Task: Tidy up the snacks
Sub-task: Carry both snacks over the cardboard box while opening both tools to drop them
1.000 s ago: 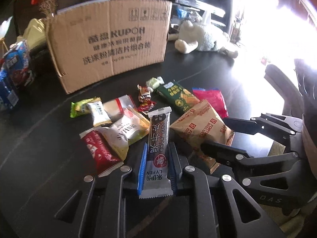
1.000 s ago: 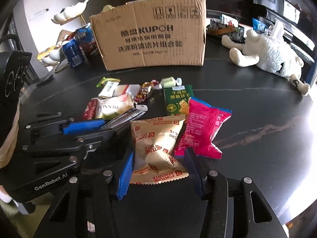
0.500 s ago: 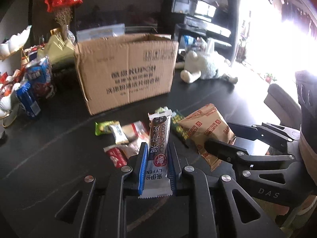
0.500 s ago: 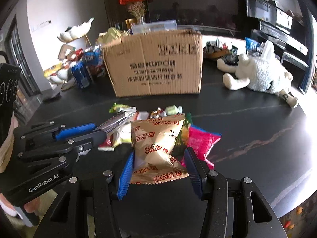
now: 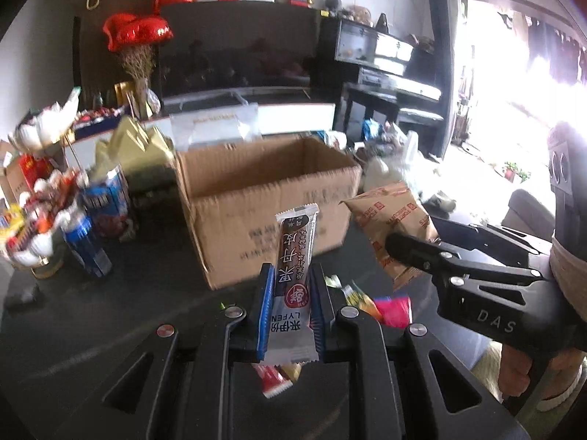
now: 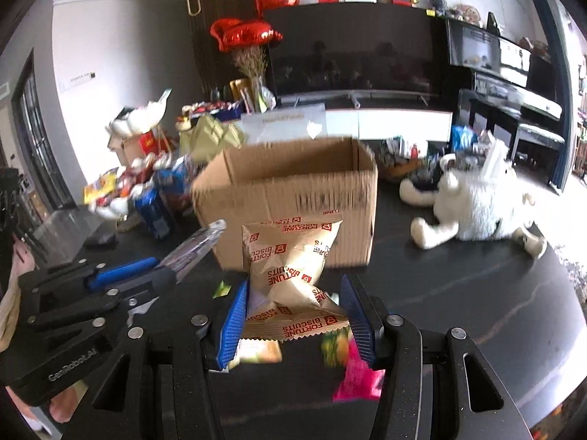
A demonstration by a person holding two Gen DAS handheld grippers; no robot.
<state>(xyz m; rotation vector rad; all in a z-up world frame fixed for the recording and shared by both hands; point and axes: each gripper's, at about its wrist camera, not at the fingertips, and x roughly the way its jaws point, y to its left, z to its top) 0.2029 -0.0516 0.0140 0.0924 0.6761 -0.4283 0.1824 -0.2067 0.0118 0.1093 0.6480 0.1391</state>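
Left claw [image 5: 290,315] grips bar [image 5: 293,271] upright.

Print on my cardboard box [image 6: 293,198] is smeared unreadable; loose packets [image 6: 352,366] below the right gripper [image 6: 293,315] blur, half hidden behind its fingers.

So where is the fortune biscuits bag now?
The fortune biscuits bag is clamped in the right gripper, lifted in front of the cardboard box.
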